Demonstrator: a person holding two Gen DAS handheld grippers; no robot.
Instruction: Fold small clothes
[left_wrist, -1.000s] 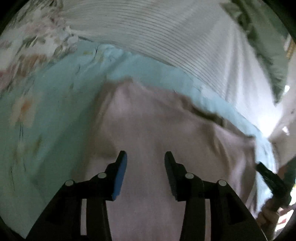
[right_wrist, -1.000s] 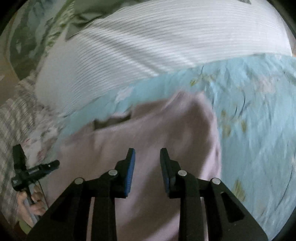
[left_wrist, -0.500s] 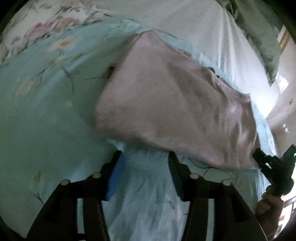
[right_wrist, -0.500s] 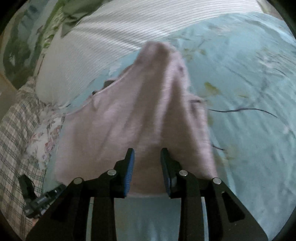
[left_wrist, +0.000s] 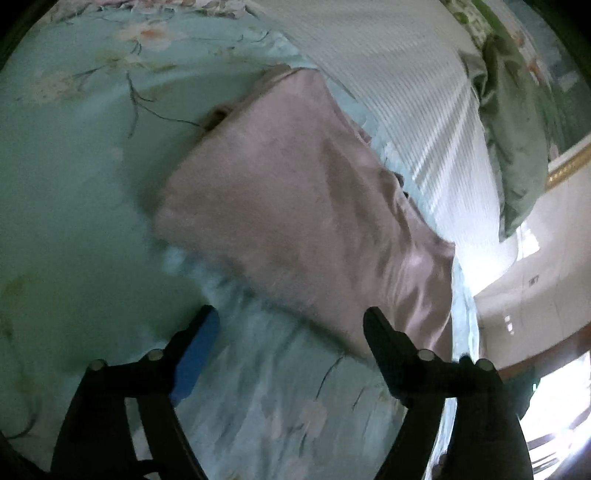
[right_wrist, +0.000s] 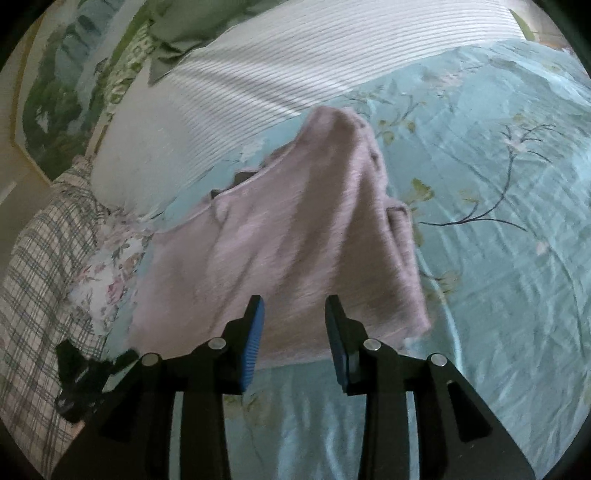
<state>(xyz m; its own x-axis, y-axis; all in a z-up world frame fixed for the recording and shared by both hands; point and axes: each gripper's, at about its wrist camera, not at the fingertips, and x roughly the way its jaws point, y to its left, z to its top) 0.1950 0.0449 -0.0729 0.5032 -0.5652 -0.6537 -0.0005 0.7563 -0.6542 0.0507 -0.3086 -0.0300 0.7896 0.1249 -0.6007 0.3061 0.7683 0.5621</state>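
A pale pink garment lies folded on the light blue floral bedsheet. In the right wrist view the garment has a raised ridge down its middle. My left gripper is open wide and empty, just short of the garment's near edge. My right gripper is open and empty, its fingertips over the garment's near edge. The left gripper also shows at the lower left of the right wrist view.
A white striped blanket lies beyond the garment. A green pillow sits at the far side. A plaid cloth and a floral cloth lie at the left. A wall and window light are at the right.
Both grippers have pulled back from over the garment to its near edge. The left gripper's jaws have opened wider. The garment now lies flat with its near edge in view.
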